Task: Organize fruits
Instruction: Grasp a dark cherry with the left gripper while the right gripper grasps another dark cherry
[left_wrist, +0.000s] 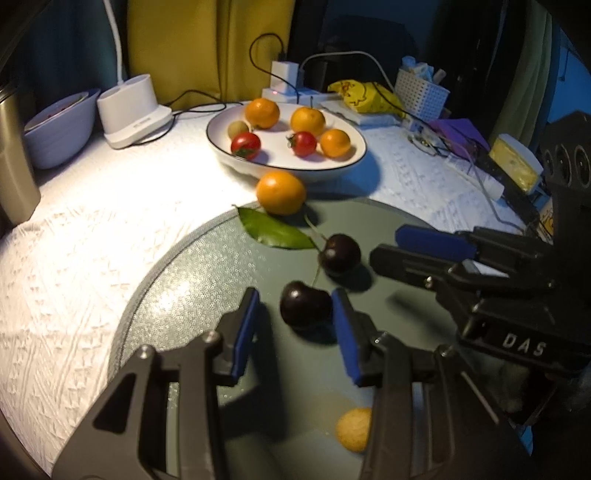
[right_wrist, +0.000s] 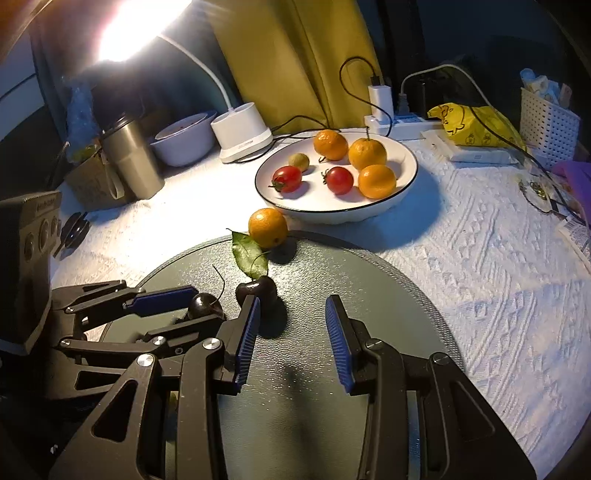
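A white plate (left_wrist: 354, 157) (right_wrist: 408, 182) holds three oranges, two cherry tomatoes and a small green fruit. On the grey round mat (left_wrist: 192, 295) (right_wrist: 388, 295) lie an orange (left_wrist: 281, 192) (right_wrist: 267, 227) with a green leaf (left_wrist: 273, 230) (right_wrist: 249, 254), two dark cherries and a small tan fruit (left_wrist: 354, 428). My left gripper (left_wrist: 295, 317) (right_wrist: 177, 312) is open around the near cherry (left_wrist: 304, 303) (right_wrist: 204, 304), its jaws on either side and apart from it. My right gripper (right_wrist: 291, 317) (left_wrist: 391, 245) is open and empty, beside the far cherry (left_wrist: 340, 254) (right_wrist: 257, 290).
A white lamp base (left_wrist: 131, 110) (right_wrist: 243, 134), a pale bowl (left_wrist: 61, 127) (right_wrist: 183, 140) and a steel tumbler (right_wrist: 131, 158) stand at the back left. A power strip with chargers (right_wrist: 384, 110), a yellow bag (left_wrist: 364, 96) (right_wrist: 476, 125) and a white basket (right_wrist: 546, 122) are at the back right.
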